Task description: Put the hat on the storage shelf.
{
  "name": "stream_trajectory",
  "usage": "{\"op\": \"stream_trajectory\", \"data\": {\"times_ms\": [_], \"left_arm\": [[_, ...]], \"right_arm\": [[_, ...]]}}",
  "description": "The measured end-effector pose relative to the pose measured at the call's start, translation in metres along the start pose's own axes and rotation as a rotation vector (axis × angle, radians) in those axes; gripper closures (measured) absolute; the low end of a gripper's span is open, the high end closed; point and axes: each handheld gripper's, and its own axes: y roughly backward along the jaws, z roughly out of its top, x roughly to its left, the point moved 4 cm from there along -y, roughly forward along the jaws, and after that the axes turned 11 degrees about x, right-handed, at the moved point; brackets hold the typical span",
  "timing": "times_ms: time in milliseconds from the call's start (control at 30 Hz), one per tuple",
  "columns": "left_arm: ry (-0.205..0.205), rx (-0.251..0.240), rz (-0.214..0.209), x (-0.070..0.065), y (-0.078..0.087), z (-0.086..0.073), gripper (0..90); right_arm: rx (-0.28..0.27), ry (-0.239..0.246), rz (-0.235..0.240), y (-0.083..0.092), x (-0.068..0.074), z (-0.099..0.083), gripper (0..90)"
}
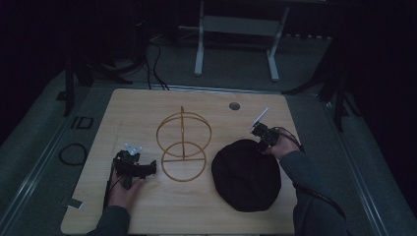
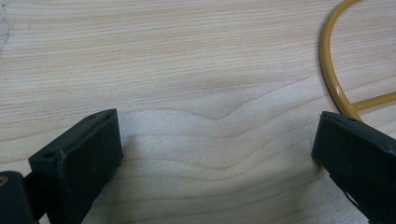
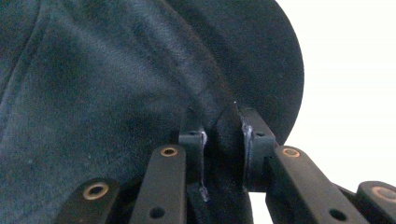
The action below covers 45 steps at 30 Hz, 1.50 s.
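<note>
Hat: a dark cloth hat [image 1: 246,174] lies flat on the table's right half, just right of the stand and near my edge of the top. In my right gripper view its fabric [image 3: 116,79] takes up most of the picture, with the round brim edge against the pale wood.

Right gripper: my right gripper [image 1: 262,137] sits at the hat's far right rim, my right hand [image 1: 280,147] behind it. In its own view the jaws are pressed together on a raised fold of the hat's cloth [image 3: 224,140], pinched between them.

Stand: a yellow wire stand [image 1: 183,146] is at the table's middle, with a flat ring on the wood, an upright post and a second ring standing on edge above it. A curve of its base ring [image 2: 334,79] shows at the upper right of my left gripper view.

Left gripper: my left gripper [image 1: 140,168] rests low on the wood, just left of the stand's base ring, in my left hand [image 1: 125,191]. Its jaws stand wide apart with only bare wood between them; the right one is just beside the yellow ring.

Table: light wood top [image 1: 123,123], with a small round hole [image 1: 234,105] near the far edge.

Beyond: dark floor, cables and a white frame behind the table.
</note>
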Motion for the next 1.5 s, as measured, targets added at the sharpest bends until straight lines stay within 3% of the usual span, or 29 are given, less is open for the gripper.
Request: {"op": "stream_trajectory", "data": {"times_ms": [100, 267, 567, 1267, 1500], "left_arm": [[0.0, 0.0, 0.0, 0.0, 0.0, 0.0, 1.3], [0.0, 0.0, 0.0, 0.0, 0.0, 0.0, 1.3], [0.0, 0.001, 0.0, 0.0, 0.0, 0.0, 1.3], [-0.001, 0.001, 0.0, 0.0, 0.0, 0.0, 1.3], [0.0, 0.001, 0.0, 0.0, 0.0, 0.0, 1.3]], "right_arm": [[0.017, -0.001, 0.022, 0.001, 0.0, 0.0, 76.0], [0.028, 0.003, 0.019, 0.004, 0.0, 0.0, 77.1], [0.023, 0.013, 0.025, 0.023, -0.001, -0.004, 77.2], [-0.023, -0.008, 0.03, 0.067, -0.013, -0.017, 77.1], [-0.043, -0.011, 0.051, 0.086, -0.014, -0.019, 77.1]]}}
